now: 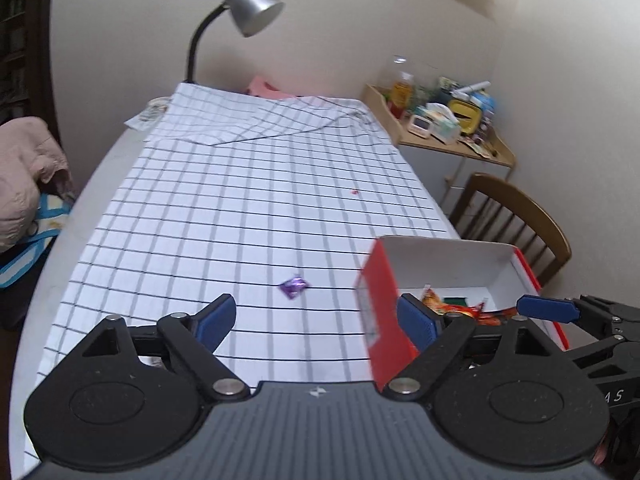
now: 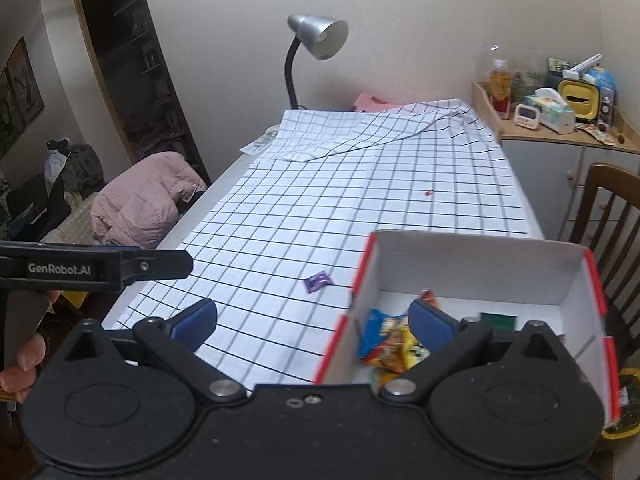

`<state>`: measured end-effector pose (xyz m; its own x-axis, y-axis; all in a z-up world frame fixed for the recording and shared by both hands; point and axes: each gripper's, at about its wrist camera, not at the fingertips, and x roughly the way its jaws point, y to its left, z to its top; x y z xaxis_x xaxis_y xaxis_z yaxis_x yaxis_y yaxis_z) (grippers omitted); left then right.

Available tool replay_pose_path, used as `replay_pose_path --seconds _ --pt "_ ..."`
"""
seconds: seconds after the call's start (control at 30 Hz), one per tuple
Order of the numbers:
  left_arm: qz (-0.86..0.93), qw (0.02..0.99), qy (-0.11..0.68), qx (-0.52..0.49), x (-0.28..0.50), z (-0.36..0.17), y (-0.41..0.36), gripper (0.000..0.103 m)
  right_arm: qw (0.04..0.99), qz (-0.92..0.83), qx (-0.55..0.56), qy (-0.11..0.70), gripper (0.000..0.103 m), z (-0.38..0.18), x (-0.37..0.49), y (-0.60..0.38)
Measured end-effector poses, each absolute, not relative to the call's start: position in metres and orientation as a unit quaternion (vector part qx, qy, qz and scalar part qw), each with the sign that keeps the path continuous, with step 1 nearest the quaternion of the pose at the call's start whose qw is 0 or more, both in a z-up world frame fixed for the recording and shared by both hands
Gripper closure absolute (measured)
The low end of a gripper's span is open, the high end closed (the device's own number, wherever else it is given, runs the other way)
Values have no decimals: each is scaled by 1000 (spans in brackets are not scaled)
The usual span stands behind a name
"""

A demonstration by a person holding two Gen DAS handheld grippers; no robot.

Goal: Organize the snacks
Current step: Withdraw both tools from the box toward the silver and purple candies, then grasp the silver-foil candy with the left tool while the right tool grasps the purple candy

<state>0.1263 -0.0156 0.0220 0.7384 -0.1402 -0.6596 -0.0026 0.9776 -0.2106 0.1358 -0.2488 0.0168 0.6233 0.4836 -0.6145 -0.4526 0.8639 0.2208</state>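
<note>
Two grippers hover over the near end of the tabletop (image 1: 100, 184), which is covered by a white checked cloth (image 1: 248, 184). The landmark here is an open box (image 2: 472, 264), red outside and white inside, standing at the cloth's near right corner. Several snack packets (image 2: 390, 344), in blue, yellow and orange wrappers, lie inside the box against its left wall, with a small dark green packet (image 2: 498, 320) toward its right side. One purple wrapped candy (image 2: 319, 280) lies alone on the cloth just left of the box, apart from its wall.

The left gripper (image 1: 316, 314) has its jaws spread wide with nothing between the pads; its right finger overlaps the box's red left wall in the left wrist view, and whether it touches I cannot tell. The right gripper (image 2: 312, 320) also has its jaws spread wide and holds nothing; its right finger hangs over the box's inside, above the packets, and its left finger sits over the cloth left of the box.

Beyond the box, at the far end of the tabletop, stands a silver desk lamp (image 2: 316, 36). A wooden chair (image 1: 516, 220) stands right of the box.
</note>
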Motion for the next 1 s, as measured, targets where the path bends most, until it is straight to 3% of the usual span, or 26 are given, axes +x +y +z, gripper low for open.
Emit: replay_pose_path --seconds 0.13,0.57,1.0 --pt "-19 927 358 -112 123 13 18 3 897 259 26 357 0 11 142 -224" --pt "38 909 399 -115 132 -40 94 3 884 227 27 407 0 -28 171 -145" --pt "57 903 415 -99 155 -88 110 3 878 149 0 454 4 -84 233 -89"
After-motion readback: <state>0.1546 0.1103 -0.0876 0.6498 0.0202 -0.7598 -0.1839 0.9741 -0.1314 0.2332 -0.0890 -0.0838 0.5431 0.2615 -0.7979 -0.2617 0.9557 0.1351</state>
